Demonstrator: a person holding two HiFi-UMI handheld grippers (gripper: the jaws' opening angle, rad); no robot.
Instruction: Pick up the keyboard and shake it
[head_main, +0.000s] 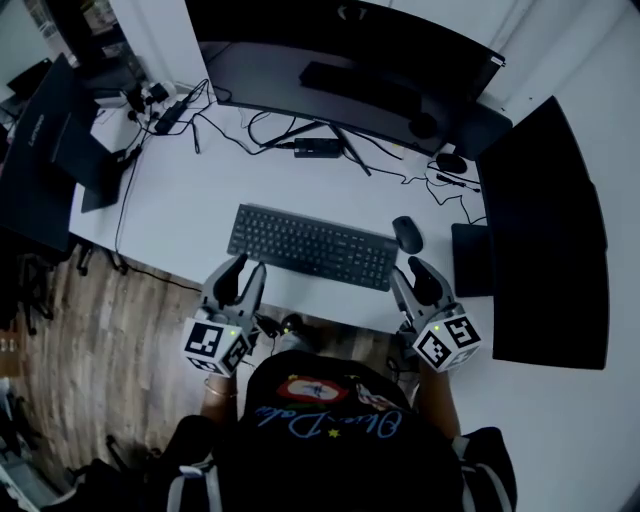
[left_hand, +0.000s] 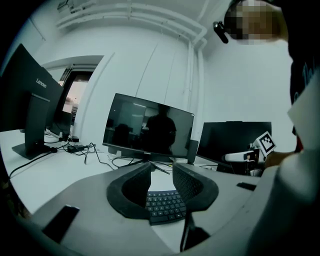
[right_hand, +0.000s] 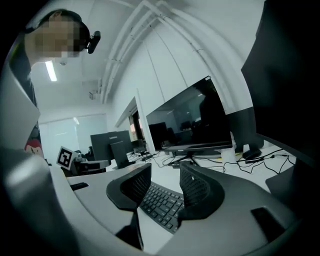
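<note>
A dark monitor (head_main: 40, 150) left of the keyboard (head_main: 312, 246) is cut off by the frame edge. The keyboard lies flat on the white bench (head_main: 180, 210), untouched. The left hand-held gripper (head_main: 243, 273) hangs at the keyboard's near-left corner with its jaws apart and nothing clamped. In its own view (left_hand: 161, 175) only a slice of keys (left_hand: 165, 206) shows through the gap, and the rest is hidden behind the pads. A curved monitor (head_main: 340, 70) stands behind the keyboard. A mouse (head_main: 407, 234) sits just right of the keyboard. The right hand-held gripper (head_main: 413, 282) waits off the keyboard's near-right corner, its jaws also spread, gripping nothing. Its view (right_hand: 165, 182) likewise shows keys (right_hand: 160, 204) partly masked. The person's hands are mostly hidden under the marker cubes.
</note>
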